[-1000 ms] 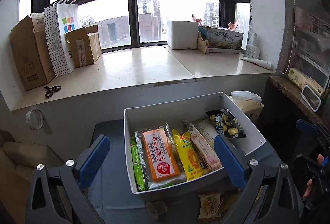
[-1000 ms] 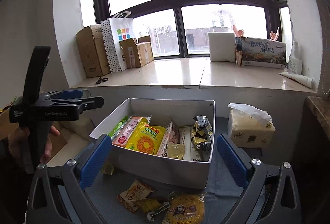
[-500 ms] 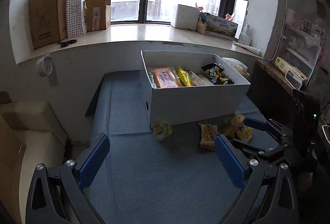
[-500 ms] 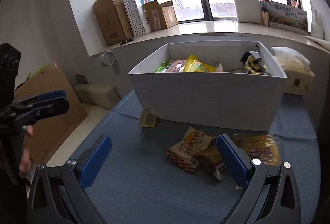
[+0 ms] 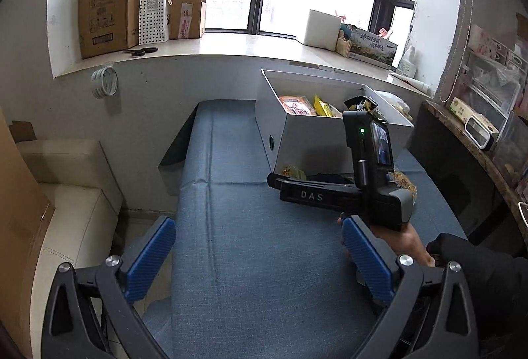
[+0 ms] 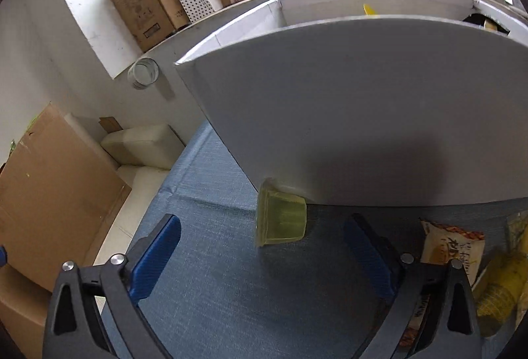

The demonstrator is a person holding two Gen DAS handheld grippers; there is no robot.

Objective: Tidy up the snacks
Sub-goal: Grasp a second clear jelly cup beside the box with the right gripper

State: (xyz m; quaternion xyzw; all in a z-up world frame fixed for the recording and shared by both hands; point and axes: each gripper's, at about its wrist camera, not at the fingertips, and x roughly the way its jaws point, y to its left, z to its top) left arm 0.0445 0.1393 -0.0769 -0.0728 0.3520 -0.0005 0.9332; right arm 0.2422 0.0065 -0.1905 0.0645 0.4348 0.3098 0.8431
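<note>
Both the left gripper (image 5: 257,255) and the right gripper (image 6: 262,251) are wide open above the blue cloth surface (image 5: 247,227). A green jelly cup (image 6: 280,217) lies on its side against the white snack box (image 6: 379,114), under the windowsill (image 5: 231,45).

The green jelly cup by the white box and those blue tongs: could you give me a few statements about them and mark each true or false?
1. The green jelly cup lies on the blue cloth, against the white box. True.
2. The right tongs are shut on the cup. False: they are open, the cup lying just ahead between the fingers.
3. The left tongs hold a snack. False: they are open, holding nothing.
4. Snack packets already sit in the box. True.
5. An orange-and-white packet lies outside the box. True.
</note>
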